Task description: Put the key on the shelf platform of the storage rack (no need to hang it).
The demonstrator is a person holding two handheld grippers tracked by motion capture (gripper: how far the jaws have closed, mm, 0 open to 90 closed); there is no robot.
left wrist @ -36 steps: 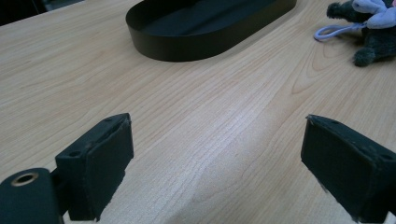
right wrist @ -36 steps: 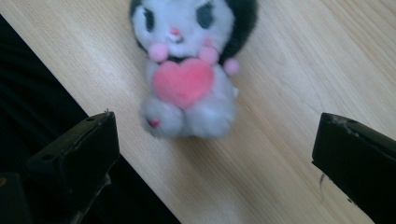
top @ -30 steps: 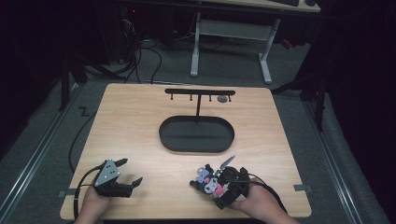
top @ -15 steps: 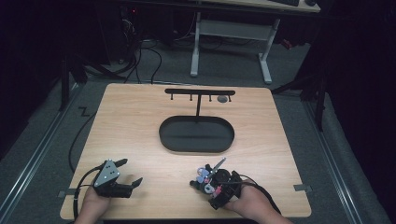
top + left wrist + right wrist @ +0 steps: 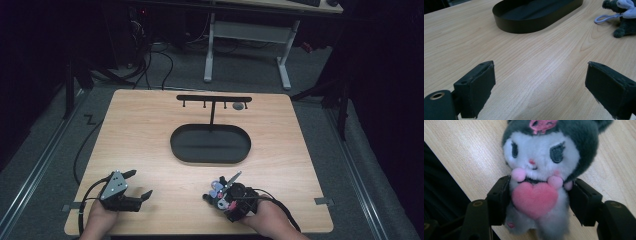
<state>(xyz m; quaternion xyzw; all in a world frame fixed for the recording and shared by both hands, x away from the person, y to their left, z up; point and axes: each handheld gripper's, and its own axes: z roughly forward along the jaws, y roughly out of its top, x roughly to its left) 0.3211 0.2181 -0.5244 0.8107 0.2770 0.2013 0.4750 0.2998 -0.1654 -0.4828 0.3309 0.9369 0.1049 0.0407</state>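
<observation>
My right gripper (image 5: 537, 202) is clenched on the body of the plush keychain doll (image 5: 541, 170), near the front edge of the tabletop (image 5: 150, 130), which looks light and soft, so I hold its middle, while my left gripper (image 5: 541, 92) stays released.

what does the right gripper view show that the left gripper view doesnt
The right gripper view shows the plush toy's face, dark hood and pink heart, with the right gripper shut on its body. The left gripper view shows the left gripper open over bare wood, the black oval tray beyond, and the toy's lilac loop at the edge. Both show the wooden table and some of the plush toy.
</observation>
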